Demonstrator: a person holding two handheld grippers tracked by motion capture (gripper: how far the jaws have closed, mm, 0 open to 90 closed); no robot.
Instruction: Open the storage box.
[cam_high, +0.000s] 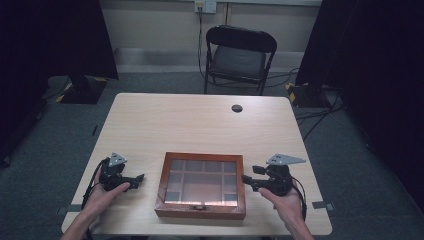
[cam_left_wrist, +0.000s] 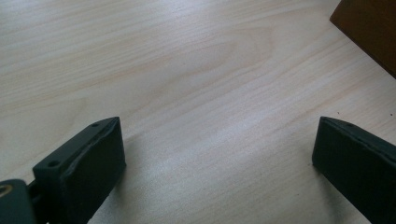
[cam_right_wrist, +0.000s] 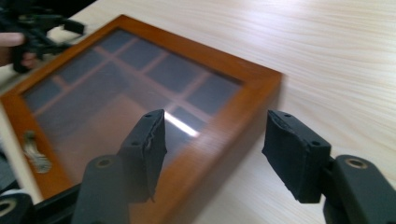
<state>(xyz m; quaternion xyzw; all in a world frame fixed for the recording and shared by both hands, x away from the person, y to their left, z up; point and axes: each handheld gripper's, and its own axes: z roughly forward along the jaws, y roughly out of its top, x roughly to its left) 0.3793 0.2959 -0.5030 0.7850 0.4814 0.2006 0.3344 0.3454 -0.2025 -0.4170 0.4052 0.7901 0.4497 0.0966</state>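
Note:
A brown wooden box (cam_high: 201, 185) with a glass lid over a grid of compartments lies closed at the table's front middle, a small metal clasp (cam_high: 199, 207) on its near side. My left gripper (cam_high: 139, 178) is held left of the box, open, its jaws over bare table (cam_left_wrist: 196, 93); a corner of the box (cam_left_wrist: 371, 28) shows at upper right. My right gripper (cam_high: 246, 181) sits at the box's right side, open. In the right gripper view its jaws straddle the box's frame (cam_right_wrist: 219, 135), one above the glass (cam_right_wrist: 130, 88), one over the table. The clasp (cam_right_wrist: 35, 151) shows at left.
The light wooden table (cam_high: 200, 125) has a round cable hole (cam_high: 237, 108) near its far edge. A black folding chair (cam_high: 239, 57) stands behind the table. Dark curtains hang left and right, and cables lie on the grey carpet at right. The other hand's gripper (cam_right_wrist: 37, 32) shows far off.

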